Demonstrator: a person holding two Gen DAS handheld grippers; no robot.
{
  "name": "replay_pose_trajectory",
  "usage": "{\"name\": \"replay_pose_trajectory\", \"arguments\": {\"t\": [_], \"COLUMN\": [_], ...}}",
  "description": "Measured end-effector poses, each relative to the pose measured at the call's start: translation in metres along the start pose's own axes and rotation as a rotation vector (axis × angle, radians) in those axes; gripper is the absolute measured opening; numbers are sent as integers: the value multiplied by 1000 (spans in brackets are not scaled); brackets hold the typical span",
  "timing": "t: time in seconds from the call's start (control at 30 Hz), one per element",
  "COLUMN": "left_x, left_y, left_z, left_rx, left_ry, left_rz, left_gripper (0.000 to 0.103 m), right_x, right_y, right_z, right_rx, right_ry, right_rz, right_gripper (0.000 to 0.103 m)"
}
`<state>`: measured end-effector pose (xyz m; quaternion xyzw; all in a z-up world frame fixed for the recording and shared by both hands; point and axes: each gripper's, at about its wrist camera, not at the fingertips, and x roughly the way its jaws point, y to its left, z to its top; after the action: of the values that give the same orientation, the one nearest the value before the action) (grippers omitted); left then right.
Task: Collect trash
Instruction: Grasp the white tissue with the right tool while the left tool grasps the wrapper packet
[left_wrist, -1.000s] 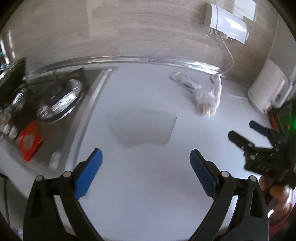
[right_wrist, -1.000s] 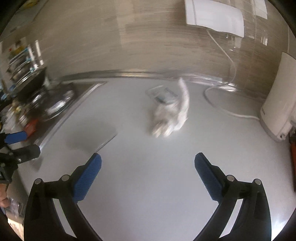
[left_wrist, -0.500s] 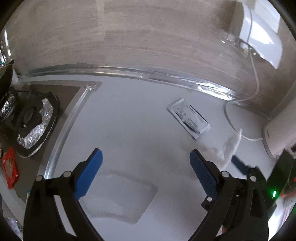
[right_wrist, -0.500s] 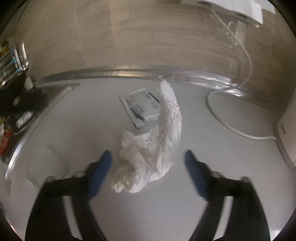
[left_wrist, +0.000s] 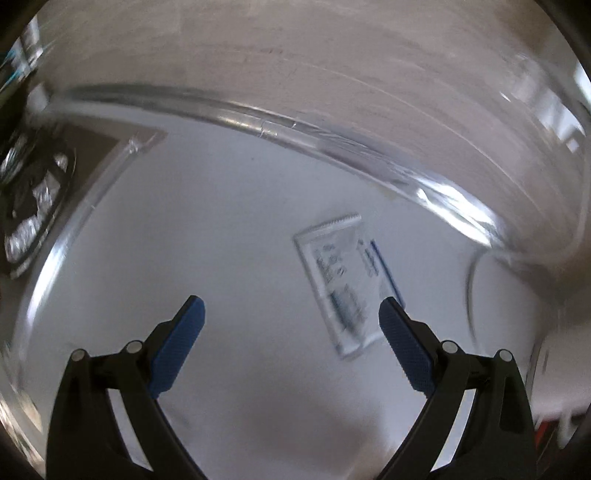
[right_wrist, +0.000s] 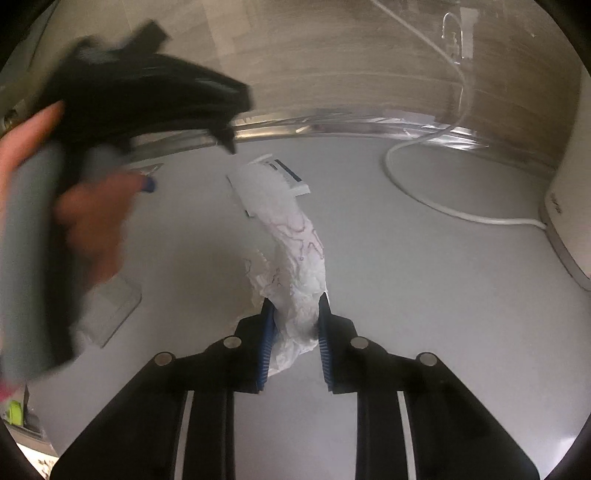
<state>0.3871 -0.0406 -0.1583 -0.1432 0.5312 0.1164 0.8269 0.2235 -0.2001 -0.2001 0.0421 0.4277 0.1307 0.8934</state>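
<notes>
Now the right gripper (right_wrist: 294, 314) is pinching the crumpled white tissue (right_wrist: 295, 258), marked with reddish lines. Spread wide, the left gripper (left_wrist: 291, 317) is hovering beside a flat printed wrapper (left_wrist: 343, 284) on the counter (left_wrist: 221, 229).

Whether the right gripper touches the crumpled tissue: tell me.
Touching. The right wrist view shows the right gripper with both blue pads pressed against the crumpled tissue.

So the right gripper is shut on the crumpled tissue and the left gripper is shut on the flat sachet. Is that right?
Not quite. The left gripper is open: the left wrist view shows its fingers spread wide above the counter, with the flat sachet lying untouched. The right gripper is indeed shut on the crumpled tissue.
</notes>
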Motion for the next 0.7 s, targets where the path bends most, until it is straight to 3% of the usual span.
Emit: {"name": "replay_pose_trajectory", "arguments": {"t": [0.13, 0.43, 0.7], "left_x": [18, 55, 64], "left_y": [-18, -43, -52], "left_z": [9, 8, 7], "left_rx": [-57, -70, -98], "left_ry": [19, 75, 79], "left_rz": [44, 160, 150], "left_gripper": [91, 91, 92], "right_x": [-14, -29, -39], "right_y": [-4, -11, -15], "right_z": [-6, -11, -16], "right_rx": [-6, -4, 31], "right_ry": [-13, -36, -39], "right_rz": [10, 17, 3], "right_gripper": [23, 23, 23]}}
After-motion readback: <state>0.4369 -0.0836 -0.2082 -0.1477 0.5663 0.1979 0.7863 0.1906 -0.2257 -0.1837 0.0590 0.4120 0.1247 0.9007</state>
